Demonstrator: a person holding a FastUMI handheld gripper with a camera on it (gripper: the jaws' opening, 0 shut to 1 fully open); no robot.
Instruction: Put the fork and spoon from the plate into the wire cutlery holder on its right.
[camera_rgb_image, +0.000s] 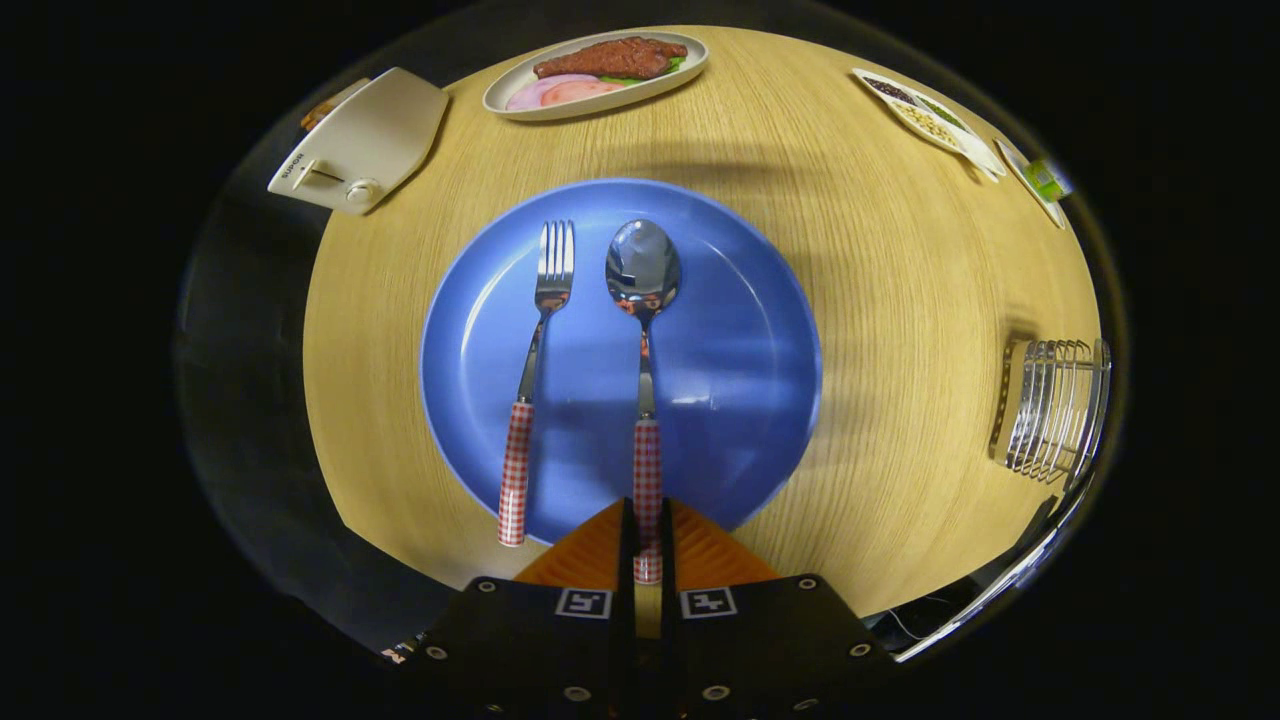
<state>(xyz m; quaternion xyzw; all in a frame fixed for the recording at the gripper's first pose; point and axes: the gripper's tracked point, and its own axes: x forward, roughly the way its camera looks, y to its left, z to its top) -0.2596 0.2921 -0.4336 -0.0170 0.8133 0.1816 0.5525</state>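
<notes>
A blue plate (745, 390) lies on the round wooden table just ahead of my fingers. On it rest a fork (537, 350) and a spoon (643, 275), side by side, both with red-and-white checked handles pointing toward me; the fork is the left one. My gripper (648, 510) is at the plate's near rim, its orange fingers (590, 555) pressed in on both sides of the end of the spoon's handle. The spoon's bowl still lies flat on the plate. The wire cutlery holder (1055, 405) stands far to the right of the plate, near the table's edge.
A white toaster (360, 140) sits beyond the plate to the left. An oval dish with meat and ham slices (600, 70) is at the far side. A divided snack tray (925, 110) and a small green-labelled pack (1045, 180) lie at the far right. Bare wood separates plate and holder.
</notes>
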